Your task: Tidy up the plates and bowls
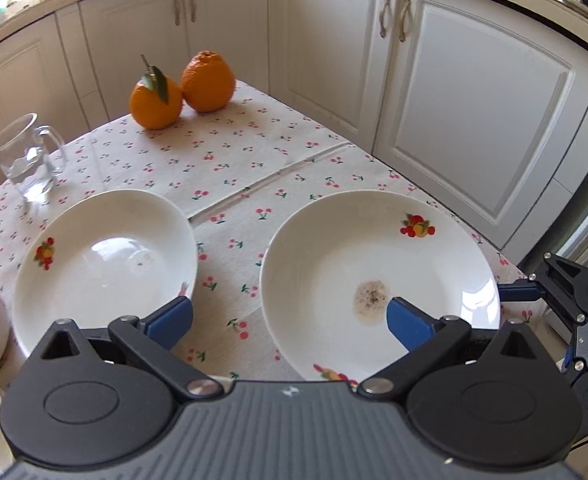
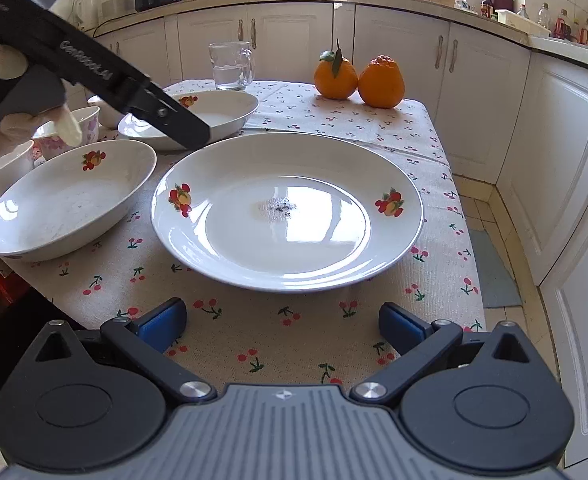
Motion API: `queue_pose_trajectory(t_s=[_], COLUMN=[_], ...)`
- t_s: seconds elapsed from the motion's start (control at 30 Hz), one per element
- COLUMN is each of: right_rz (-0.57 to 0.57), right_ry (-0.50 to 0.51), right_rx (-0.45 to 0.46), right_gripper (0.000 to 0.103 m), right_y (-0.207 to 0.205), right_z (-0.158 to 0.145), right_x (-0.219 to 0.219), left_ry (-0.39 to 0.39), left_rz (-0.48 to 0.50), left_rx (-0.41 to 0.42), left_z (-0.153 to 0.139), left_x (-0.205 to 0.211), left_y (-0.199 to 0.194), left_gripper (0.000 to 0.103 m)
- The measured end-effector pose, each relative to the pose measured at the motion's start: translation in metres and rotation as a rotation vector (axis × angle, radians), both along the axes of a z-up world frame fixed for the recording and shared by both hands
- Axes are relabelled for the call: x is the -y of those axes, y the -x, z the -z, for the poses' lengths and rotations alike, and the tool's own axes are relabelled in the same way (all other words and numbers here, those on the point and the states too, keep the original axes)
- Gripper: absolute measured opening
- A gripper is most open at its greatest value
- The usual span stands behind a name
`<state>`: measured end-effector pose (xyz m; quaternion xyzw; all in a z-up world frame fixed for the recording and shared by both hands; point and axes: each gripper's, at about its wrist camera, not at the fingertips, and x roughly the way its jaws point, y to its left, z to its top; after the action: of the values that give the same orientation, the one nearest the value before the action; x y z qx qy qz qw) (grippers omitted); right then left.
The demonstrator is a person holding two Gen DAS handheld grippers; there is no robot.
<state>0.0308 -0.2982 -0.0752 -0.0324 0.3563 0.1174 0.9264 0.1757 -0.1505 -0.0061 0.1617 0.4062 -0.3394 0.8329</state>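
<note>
2 oranges (image 2: 358,79), glass mug (image 2: 231,65) behind plate (image 2: 229,264).

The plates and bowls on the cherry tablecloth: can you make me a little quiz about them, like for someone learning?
1. True or false: the big plate has a dirty speck patch in its middle.
2. How many oranges stand at the far end of the table?
3. Pick one. The right gripper is: A) shut on the big plate, B) open, short of the plate's near rim, C) holding the glass mug.

Key
1. True: a small dark stain sits in the centre.
2. Two, side by side and touching.
3. B: its blue fingers are spread wide over the tablecloth, holding nothing.
</note>
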Motion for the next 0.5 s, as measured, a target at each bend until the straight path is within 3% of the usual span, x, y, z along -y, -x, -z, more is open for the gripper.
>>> queue_pose_trajectory(t_s=[0.37,0.5], right_rz=[-0.053,-0.068], right_ry=[-0.007,-0.008], right_rx=[0.039,0.038], right_gripper=[0.103,0.103], right_y=[-0.008,-0.009], right_z=[0.003,0.003], right_x=[0.003,0.004], left_ry=[-0.08,-0.091], left_rz=[0.11,0.125], left_rx=[-0.061,-0.083], left_z=[0.027,0.031], left_x=[0.051,0.054], left_y=[-0.029,-0.032], left_gripper=[0.099,0.091])
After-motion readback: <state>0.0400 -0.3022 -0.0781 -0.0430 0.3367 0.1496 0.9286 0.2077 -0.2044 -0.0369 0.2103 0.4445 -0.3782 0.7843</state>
